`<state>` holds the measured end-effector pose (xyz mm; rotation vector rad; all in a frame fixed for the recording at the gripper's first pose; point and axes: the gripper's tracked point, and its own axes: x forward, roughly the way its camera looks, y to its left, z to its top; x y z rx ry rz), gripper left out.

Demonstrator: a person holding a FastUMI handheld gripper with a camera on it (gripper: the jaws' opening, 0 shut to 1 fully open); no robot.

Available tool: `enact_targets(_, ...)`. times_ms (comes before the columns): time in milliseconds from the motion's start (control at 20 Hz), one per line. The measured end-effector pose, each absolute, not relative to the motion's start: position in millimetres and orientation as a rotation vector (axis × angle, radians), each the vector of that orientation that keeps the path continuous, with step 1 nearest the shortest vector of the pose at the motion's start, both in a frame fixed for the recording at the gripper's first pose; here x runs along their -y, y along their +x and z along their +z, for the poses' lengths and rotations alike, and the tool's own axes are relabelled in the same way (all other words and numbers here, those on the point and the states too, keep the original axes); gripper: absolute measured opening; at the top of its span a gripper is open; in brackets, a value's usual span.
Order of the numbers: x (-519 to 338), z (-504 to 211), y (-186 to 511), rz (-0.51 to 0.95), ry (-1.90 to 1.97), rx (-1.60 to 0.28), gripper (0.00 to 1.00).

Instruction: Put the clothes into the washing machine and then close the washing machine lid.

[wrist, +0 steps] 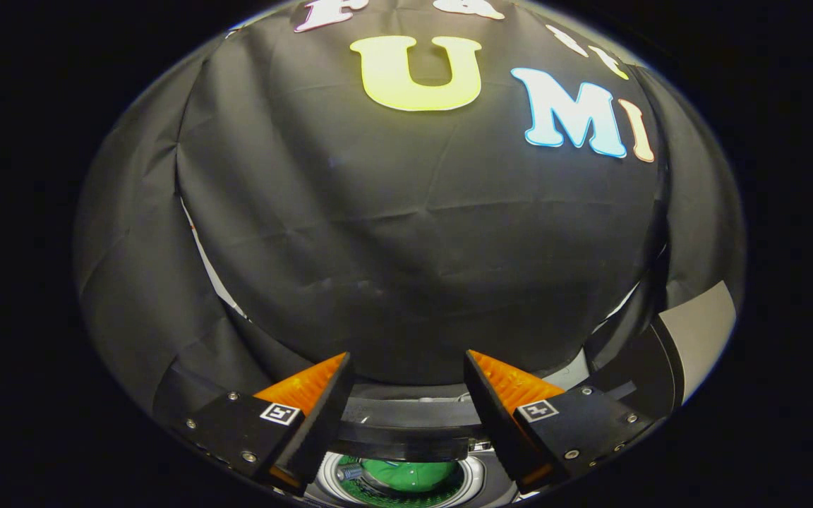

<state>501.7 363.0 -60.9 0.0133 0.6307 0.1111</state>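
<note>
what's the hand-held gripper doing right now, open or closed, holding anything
Hand-held gripper: open, fingers spread apart with nothing between them, above the washing machine drum where green clothes lie.

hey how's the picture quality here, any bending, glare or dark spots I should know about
Gripper view: strong fisheye bending, the cloth wall bulges like a dome. Lighting is even, with no glare on the cloth. The open, empty claw is sharp. Below it, the washing machine opening with the green clothes inside is dimmer and squeezed small.
</note>
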Motion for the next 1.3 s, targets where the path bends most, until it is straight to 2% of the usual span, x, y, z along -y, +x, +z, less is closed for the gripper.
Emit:
enact_targets(950, -359.2, -67.4, 401.5, 0.110, 0.000, -0.450, 0.95)
enact_targets(1300, -359.0, -95.1, 368.1, 0.141, -0.035, -0.450, 0.95)
